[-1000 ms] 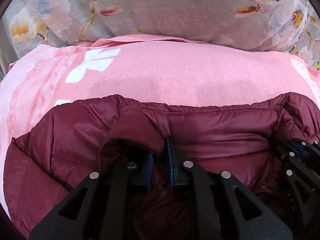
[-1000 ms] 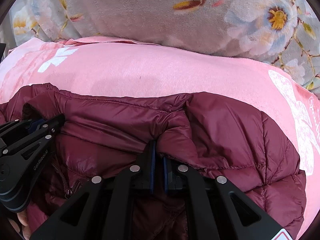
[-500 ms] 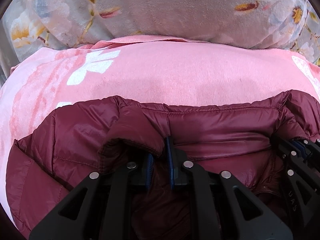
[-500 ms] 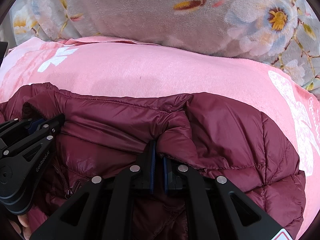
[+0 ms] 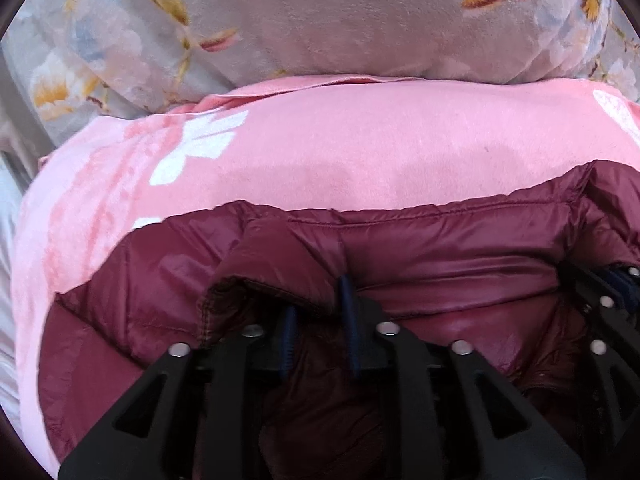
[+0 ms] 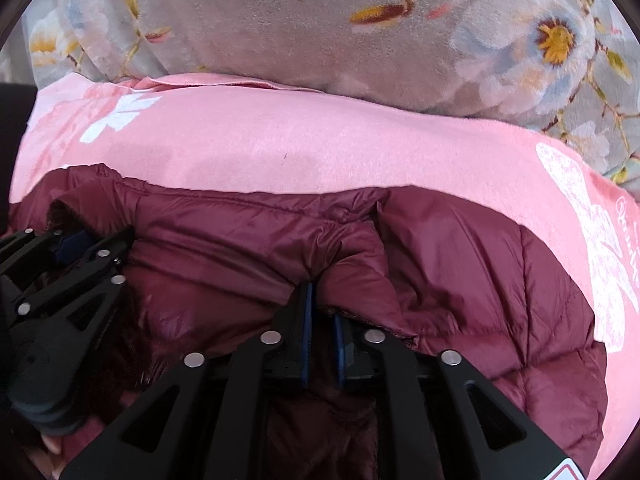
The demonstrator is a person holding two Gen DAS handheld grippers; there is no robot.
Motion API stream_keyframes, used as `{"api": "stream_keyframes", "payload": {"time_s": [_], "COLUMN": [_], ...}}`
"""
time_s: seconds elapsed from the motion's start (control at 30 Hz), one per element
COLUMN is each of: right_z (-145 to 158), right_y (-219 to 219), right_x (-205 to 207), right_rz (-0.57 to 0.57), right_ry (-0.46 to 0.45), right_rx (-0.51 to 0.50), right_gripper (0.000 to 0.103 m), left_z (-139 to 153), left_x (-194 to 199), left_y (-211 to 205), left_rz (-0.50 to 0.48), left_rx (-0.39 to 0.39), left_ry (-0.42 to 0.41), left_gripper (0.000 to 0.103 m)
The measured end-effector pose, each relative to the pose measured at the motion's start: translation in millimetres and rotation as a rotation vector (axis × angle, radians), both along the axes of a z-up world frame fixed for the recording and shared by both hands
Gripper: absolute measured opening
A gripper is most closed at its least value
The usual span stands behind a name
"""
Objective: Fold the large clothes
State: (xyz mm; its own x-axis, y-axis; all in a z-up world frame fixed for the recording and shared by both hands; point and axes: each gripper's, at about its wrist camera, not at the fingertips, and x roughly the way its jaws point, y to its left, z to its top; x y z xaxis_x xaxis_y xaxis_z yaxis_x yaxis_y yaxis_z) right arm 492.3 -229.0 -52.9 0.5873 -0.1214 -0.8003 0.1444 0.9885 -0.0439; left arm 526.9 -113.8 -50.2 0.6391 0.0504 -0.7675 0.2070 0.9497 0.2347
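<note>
A dark red quilted down jacket (image 5: pixel 440 252) lies on a pink blanket (image 5: pixel 360 152); it also shows in the right wrist view (image 6: pixel 460 264). My left gripper (image 5: pixel 318 320) is shut on a fold of the jacket near its left shoulder. My right gripper (image 6: pixel 322 312) is shut on a fold near the right shoulder. Each gripper shows at the edge of the other's view: the right gripper (image 5: pixel 616 292) at the right edge of the left wrist view, the left gripper (image 6: pixel 76 248) at the left edge of the right wrist view. The jacket's lower part is hidden under the grippers.
A grey floral plush blanket (image 5: pixel 340 20) is bunched behind the pink one; it also shows in the right wrist view (image 6: pixel 360 28). The pink blanket (image 6: pixel 320 140) has white flower prints at its left and right sides.
Both grippers have drawn back and lowered slightly with the jacket still held; the jacket's top edge sits lower in both views and more pink blanket shows behind it.
</note>
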Motion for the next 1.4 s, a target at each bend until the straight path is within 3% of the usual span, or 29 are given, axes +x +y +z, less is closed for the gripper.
{"api": "stream_keyframes", "payload": {"time_s": [0.03, 0.07, 0.1, 0.13, 0.17, 0.23, 0.4, 0.57, 0.7, 0.87, 0.97, 1.03, 1.1, 1.17, 1.23, 1.4], "right_z": [5.5, 12.9, 20.9, 28.2, 36.3, 47.4, 59.8, 46.3, 30.0, 15.8, 12.2, 10.1, 9.1, 8.2, 11.1, 34.3], "right_y": [-2.1, -4.6, -6.0, -7.2, -9.0, -11.6, -34.9, -49.2, -50.6, -44.6, -46.9, -50.5, -53.4, -55.3, -57.5, -58.3], "right_x": [-10.1, -24.9, -42.4, -60.2, -84.3, -130.2, -270.2, -396.9, -456.9, -487.5, -490.2, -489.7, -491.4, -492.6, -496.3, -517.0], "right_rz": [-0.005, -0.002, 0.017, 0.035, 0.048, 0.07, 0.046, -0.03, -0.098, -0.163, -0.197, -0.223, -0.24, -0.236, -0.235, -0.23], "right_ry": [0.007, 0.001, -0.013, -0.027, -0.042, -0.051, -0.069, -0.035, -0.02, -0.05, -0.072, -0.078, -0.084, -0.084, -0.089, -0.15], "right_rx": [0.021, 0.054, 0.094, 0.122, 0.13, 0.113, 0.101, 0.111, 0.208, 0.28, 0.317, 0.338, 0.353, 0.379, 0.408, 0.409], "right_gripper": [0.019, 0.033, 0.042, 0.058, 0.061, 0.061, 0.066, 0.07, 0.07, 0.071, 0.068, 0.061, 0.046, 0.017, 0.008, 0.003], "left_z": [2.8, 6.3, 12.0, 16.4, 24.2, 37.0, 56.3, 45.6, 36.7, 17.4, 20.8, 21.5, 22.3, 24.4, 29.7, 52.3], "left_x": [-4.5, -10.6, -21.8, -32.3, -51.7, -86.7, -182.3, -263.9, -311.6, -351.5, -366.1, -372.6, -377.8, -381.0, -384.6, -400.2], "left_y": [2.7, 5.7, 11.6, 15.9, 23.1, 40.4, 109.6, 210.1, 263.6, 286.3, 287.2, 285.4, 281.1, 274.6, 267.3, 264.6], "left_rz": [0.002, 0.0, -0.011, -0.024, -0.029, -0.031, -0.045, 0.083, 0.177, 0.199, 0.2, 0.197, 0.183, 0.157, 0.127, 0.09], "left_rx": [-0.002, -0.015, -0.057, -0.093, -0.128, -0.15, -0.252, -0.361, -0.379, -0.405, -0.42, -0.431, -0.441, -0.436, -0.426, -0.437], "left_ry": [0.004, 0.013, 0.033, 0.047, 0.044, 0.025, 0.063, 0.163, 0.172, 0.23, 0.207, 0.206, 0.214, 0.218, 0.212, 0.182], "left_gripper": [0.033, 0.036, 0.048, 0.066, 0.07, 0.09, 0.091, 0.091, 0.091, 0.091, 0.085, 0.07, 0.057, 0.04, 0.026, 0.018]}}
